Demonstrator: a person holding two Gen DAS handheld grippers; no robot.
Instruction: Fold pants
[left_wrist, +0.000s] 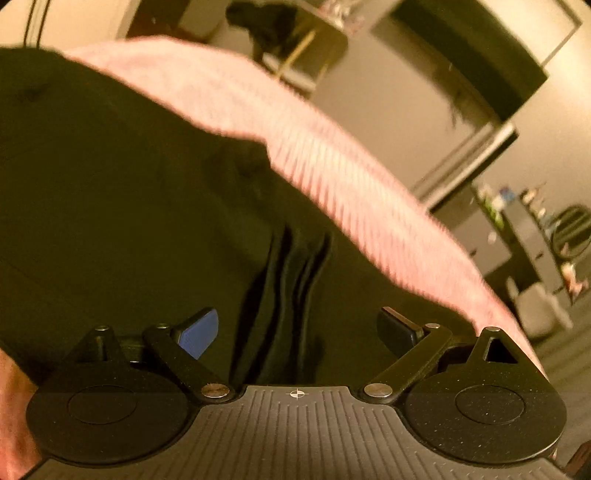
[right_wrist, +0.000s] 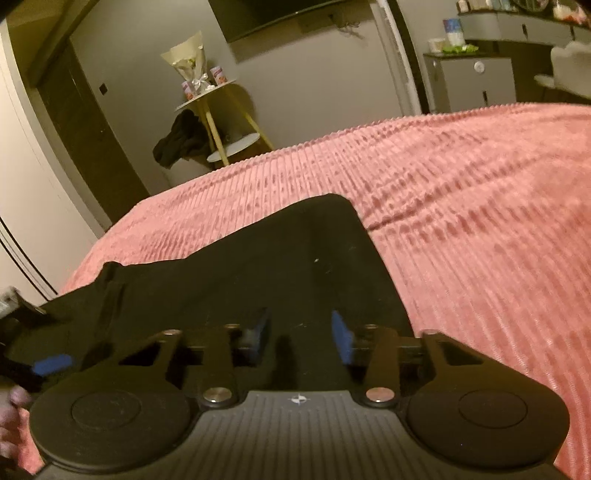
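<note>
- Pants (right_wrist: 258, 266): black, flat on the pink bed cover (right_wrist: 480, 221).
- My left claw (left_wrist: 299, 328) gapes wide, holding nothing.
- My right claw (right_wrist: 301, 332): half-closed astride a cloth ridge; grip uncertain.
- Next, I judge: pinch the edges, lift, fold over.

Both wrist views close over pants (left_wrist: 129, 221)

You have a pink ribbed blanket (right_wrist: 461, 206) spread across the bed. Beyond it, a round two-tier side table (right_wrist: 221, 110) with yellow legs carries a wrapped bouquet (right_wrist: 190, 62), and dark cloth (right_wrist: 181, 140) hangs beside it. A dark screen (right_wrist: 266, 14) is on the wall, a grey cabinet (right_wrist: 472, 81) to its right.
</note>
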